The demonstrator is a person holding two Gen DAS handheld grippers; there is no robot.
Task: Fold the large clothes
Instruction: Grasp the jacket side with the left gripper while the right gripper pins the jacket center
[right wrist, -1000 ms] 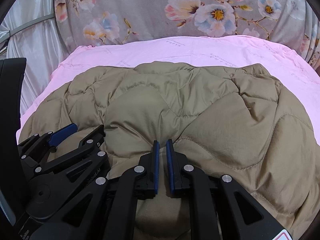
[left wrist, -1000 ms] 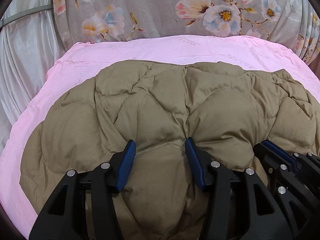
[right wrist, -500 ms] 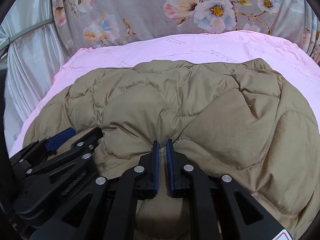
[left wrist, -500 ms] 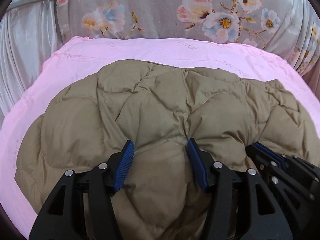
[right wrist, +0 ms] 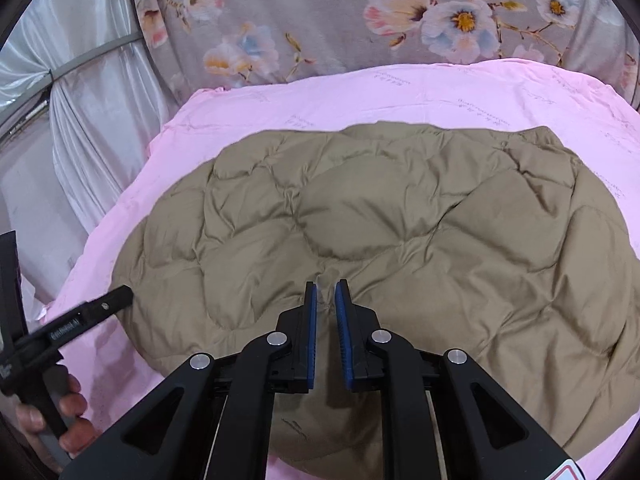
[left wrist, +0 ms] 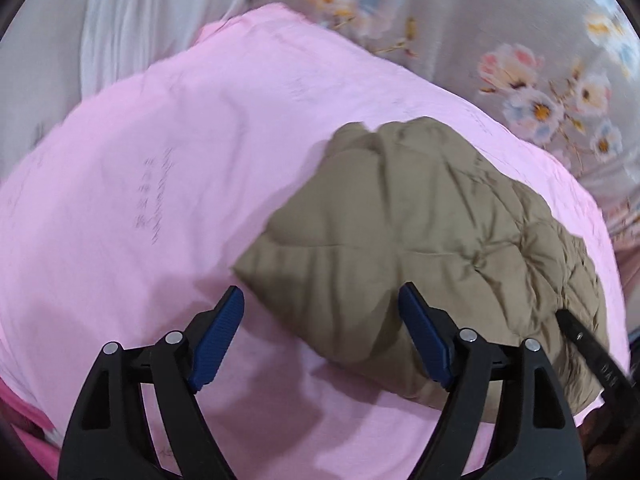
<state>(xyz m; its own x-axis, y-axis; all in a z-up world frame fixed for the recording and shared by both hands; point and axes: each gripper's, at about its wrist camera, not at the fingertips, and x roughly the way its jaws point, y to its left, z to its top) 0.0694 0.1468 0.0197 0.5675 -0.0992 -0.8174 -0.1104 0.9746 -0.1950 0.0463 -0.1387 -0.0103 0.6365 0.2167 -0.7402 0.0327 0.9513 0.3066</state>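
Pinching a small ridge of the quilted tan jacket [right wrist: 400,232] at its near edge, the right gripper [right wrist: 325,300] has its jaws nearly together, opening slightly. Left gripper [left wrist: 320,332] hangs over the pink sheet [left wrist: 160,168], jaws opening wide, nothing between them, though this view is blurred. Spread flat mid-sheet, the jacket reaches toward the far edge, with floral bedding [right wrist: 400,12] beyond. Judging by this, one fold is laid; next calls for gripping the jacket's left edge.
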